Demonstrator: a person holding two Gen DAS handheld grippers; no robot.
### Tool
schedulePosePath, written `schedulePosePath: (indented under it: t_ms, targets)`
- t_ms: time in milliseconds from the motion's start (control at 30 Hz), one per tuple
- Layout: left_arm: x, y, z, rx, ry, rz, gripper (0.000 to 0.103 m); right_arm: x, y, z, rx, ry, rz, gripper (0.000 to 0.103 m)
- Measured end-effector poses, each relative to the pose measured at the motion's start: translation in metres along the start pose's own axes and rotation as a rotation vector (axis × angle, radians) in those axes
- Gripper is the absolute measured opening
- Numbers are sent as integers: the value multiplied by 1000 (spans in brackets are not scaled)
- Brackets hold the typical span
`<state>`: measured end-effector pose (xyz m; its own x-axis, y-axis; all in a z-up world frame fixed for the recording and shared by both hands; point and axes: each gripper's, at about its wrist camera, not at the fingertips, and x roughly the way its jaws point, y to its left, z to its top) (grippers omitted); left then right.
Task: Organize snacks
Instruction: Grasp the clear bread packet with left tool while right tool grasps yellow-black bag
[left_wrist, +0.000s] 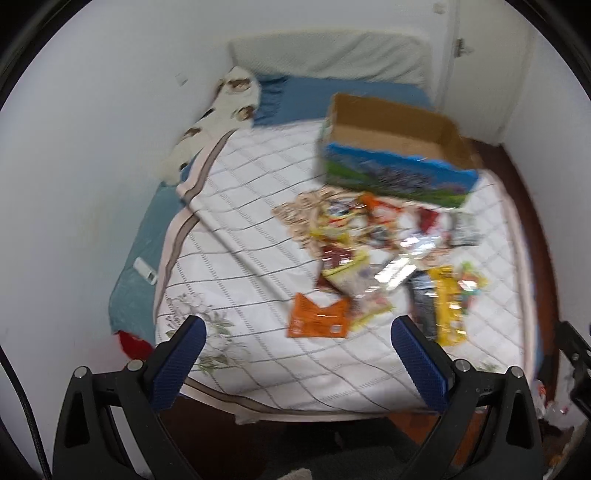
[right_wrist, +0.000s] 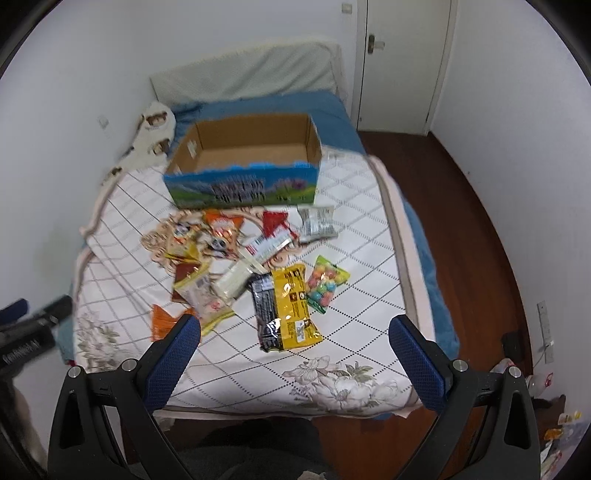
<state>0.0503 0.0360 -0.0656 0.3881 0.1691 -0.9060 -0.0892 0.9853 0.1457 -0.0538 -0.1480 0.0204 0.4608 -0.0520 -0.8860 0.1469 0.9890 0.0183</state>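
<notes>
1. Hovering above the near edge of the bed (right_wrist: 258, 373), the left tool (left_wrist: 297, 343) and the right tool (right_wrist: 295, 341) are both spread wide and are gripping nothing.
2. Lying in a loose pile at the centre of the right wrist frame, the snacks (right_wrist: 243, 258) are waiting just in front of the cardboard box (right_wrist: 243, 184), which is sitting open and looks empty in the upper centre.
3. Starting well probably means taking an outlying packet first: the yellow bag (right_wrist: 295, 306) and the candy bag (right_wrist: 327, 282) are lying apart from the tangle, so pinching one by its edge should avoid dragging neighbours.
4. Giving under load, the quilted cover (right_wrist: 351, 332) is likely to bunch, so a shallow approach seems wise.
5. Framing the scene, white walls, a closed door (right_wrist: 402, 62) at upper right and dark wooden floor (right_wrist: 461, 229) are showing.
</notes>
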Motion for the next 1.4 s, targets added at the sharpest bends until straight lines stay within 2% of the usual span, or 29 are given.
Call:
schedulePosePath:
  t_ms: [100, 267, 367, 433, 600, 667, 700, 767, 833, 867, 933, 967, 1000, 1067, 1133, 1200, 1267, 1400]
  targets:
    - [48, 5, 3, -9, 71, 37, 103, 57, 0, 2, -4, 60, -20, 103]
    - [126, 4, -2, 1, 221, 34, 103, 160, 2, -1, -27, 186, -39, 103]
    - [167, -4, -3, -33, 307, -12, 102, 210, 8, -4, -47, 252, -30, 103]
    - [188, -9, -1, -102, 358, -102, 102, 238, 10, -7, -49, 297, -23, 103]
    - [242, -31, 10, -263, 476, -254, 100, 293, 16, -16, -27, 382, 0, 102]
    - [265, -43, 14, -289, 514, -278, 100, 309, 17, -19, -11, 413, 18, 100]
    - [277, -50, 14, -288, 532, -267, 95, 316, 17, -20, -8, 429, 21, 100]
    - [293, -59, 13, -293, 550, -277, 83, 327, 18, -22, -8, 450, 23, 98]
    - [295, -65, 11, -280, 533, -279, 60, 334, 18, -24, -10, 474, 28, 92]
    - [291, -70, 12, -247, 510, -279, 57, 334, 17, -25, -9, 482, 34, 88]
    - [277, -85, 13, -125, 454, -226, 53, 335, 15, -26, -11, 489, 39, 82]
    - [267, -96, 12, -34, 412, -191, 52, 335, 13, -26, 1, 496, 47, 79]
    - [260, -103, 11, 28, 383, -166, 51, 335, 9, -27, 21, 514, 62, 73]
    - [249, -116, 4, 145, 337, -130, 51, 332, 2, -28, 59, 551, 94, 69]
    - [247, -124, -3, 205, 332, -118, 53, 332, -1, -29, 82, 574, 123, 70]
    - [251, -127, -7, 201, 352, -128, 58, 336, 2, -31, 58, 576, 107, 79]
    - [260, -125, -10, 164, 384, -151, 67, 345, 7, -35, 45, 584, 96, 88]
    - [273, -123, -26, 99, 437, -194, 70, 364, 20, -44, 9, 590, 42, 91]
